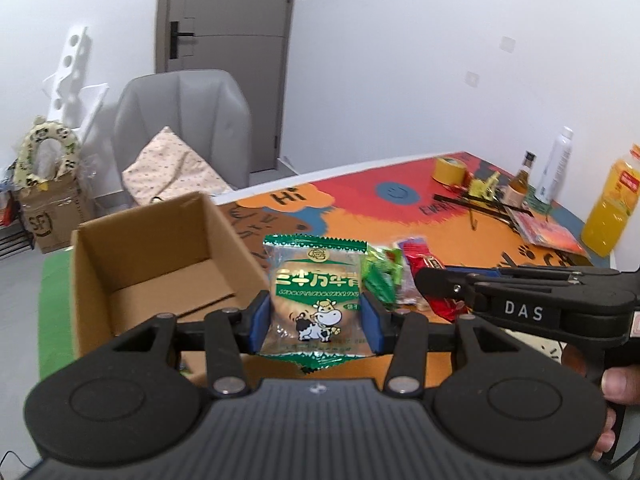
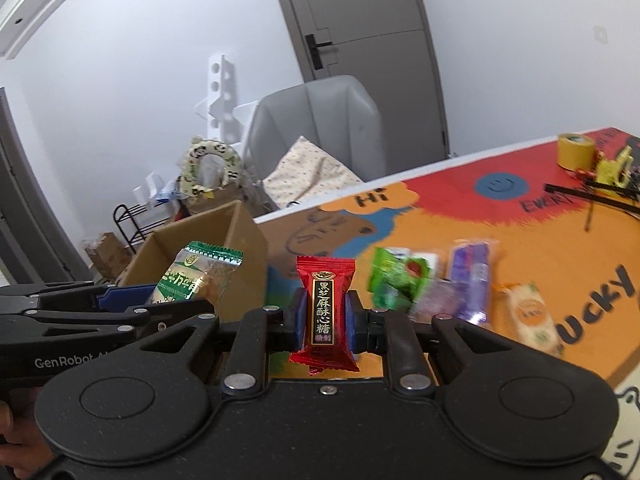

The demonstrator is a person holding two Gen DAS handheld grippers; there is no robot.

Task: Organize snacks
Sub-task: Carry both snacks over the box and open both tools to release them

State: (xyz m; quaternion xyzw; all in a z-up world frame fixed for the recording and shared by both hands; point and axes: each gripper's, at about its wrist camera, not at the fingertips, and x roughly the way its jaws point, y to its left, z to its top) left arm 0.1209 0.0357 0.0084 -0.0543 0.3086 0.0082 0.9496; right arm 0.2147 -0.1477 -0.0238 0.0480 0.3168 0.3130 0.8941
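Two tools (image 1: 316,316) (image 2: 323,312) gripping a biscuit packet (image 1: 316,300) and red candy (image 2: 324,308) above colourful table (image 2: 440,216), grey door (image 1: 228,12) behind.

My left gripper (image 1: 317,322) clamps a green cow-print snack packet (image 1: 316,300) upright, just beside the open cardboard box (image 1: 132,264) at the tabletop's (image 1: 360,216) left edge

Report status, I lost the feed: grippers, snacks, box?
Left gripper shut on green biscuit pack. Right gripper shut on red candy. Box open, nothing blocking.
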